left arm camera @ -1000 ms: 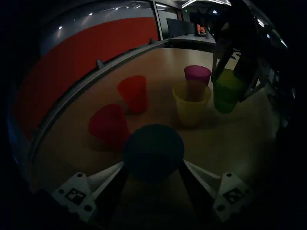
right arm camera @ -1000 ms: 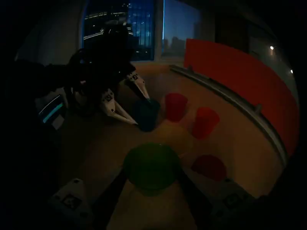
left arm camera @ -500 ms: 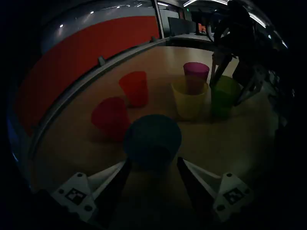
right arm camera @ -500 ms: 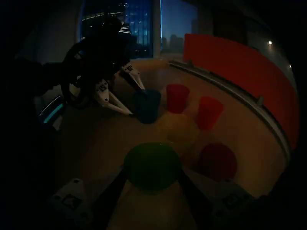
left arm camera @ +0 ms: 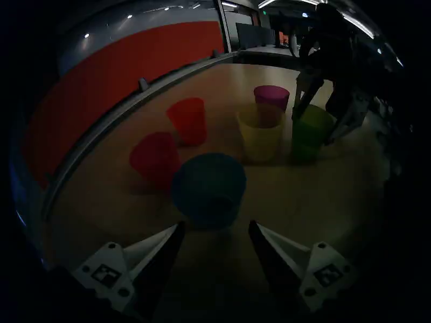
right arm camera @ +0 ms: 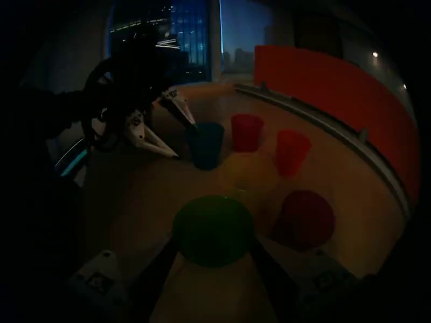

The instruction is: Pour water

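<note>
A blue cup (left arm camera: 209, 188) stands upright on the wooden table (left arm camera: 301, 199), just beyond my left gripper (left arm camera: 214, 227), which is open and apart from it. In the right gripper view the same blue cup (right arm camera: 204, 144) sits by that gripper's white fingers (right arm camera: 145, 137). My right gripper (right arm camera: 213, 246) is shut on a green cup (right arm camera: 214, 229). From the left gripper view the green cup (left arm camera: 310, 132) rests on the table beside a yellow cup (left arm camera: 260, 135), with the far gripper's fingers (left arm camera: 345, 121) on both of its sides. Whether any cup holds water is too dark to tell.
Two red cups (left arm camera: 187, 119) (left arm camera: 156, 159) and a purple cup (left arm camera: 271, 97) stand near the yellow one. A rail and a red panel (left arm camera: 118, 64) border the table's far side. A person's dark arm (right arm camera: 70, 107) holds the left gripper. Dark windows are behind.
The left gripper set the blue cup down, opened and drew back from it. The right gripper lowered the green cup to the table beside the yellow cup, still holding it.
</note>
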`<state>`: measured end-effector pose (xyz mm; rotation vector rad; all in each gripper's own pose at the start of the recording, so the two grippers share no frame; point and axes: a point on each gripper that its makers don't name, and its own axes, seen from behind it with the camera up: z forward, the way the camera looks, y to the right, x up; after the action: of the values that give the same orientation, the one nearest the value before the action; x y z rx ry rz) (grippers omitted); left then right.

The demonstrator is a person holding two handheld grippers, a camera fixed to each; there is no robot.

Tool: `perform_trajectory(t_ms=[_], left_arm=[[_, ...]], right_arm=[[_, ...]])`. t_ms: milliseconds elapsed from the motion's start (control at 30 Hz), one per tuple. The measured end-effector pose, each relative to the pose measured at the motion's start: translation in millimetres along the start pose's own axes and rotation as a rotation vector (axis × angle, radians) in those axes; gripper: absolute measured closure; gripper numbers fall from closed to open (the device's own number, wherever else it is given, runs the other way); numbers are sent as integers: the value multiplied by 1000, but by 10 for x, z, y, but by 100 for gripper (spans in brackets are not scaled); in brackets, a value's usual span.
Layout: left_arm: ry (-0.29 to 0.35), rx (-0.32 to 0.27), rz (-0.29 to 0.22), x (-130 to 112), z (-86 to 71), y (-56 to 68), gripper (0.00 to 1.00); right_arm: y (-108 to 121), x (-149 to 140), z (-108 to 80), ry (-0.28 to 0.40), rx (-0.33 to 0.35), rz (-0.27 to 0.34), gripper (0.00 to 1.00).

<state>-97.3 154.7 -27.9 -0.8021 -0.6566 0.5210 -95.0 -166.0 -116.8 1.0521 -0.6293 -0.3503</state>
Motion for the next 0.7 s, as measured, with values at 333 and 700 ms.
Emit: perform_trajectory(t_ms=[333, 700], left_arm=[[10, 11, -25, -47, -116, 1, 13], [37, 23, -81, -99, -300, 11, 13]], right_arm=[[-9, -80, -86, -12, -17, 8, 1], [-21, -195, -330, -9, -50, 25, 1]])
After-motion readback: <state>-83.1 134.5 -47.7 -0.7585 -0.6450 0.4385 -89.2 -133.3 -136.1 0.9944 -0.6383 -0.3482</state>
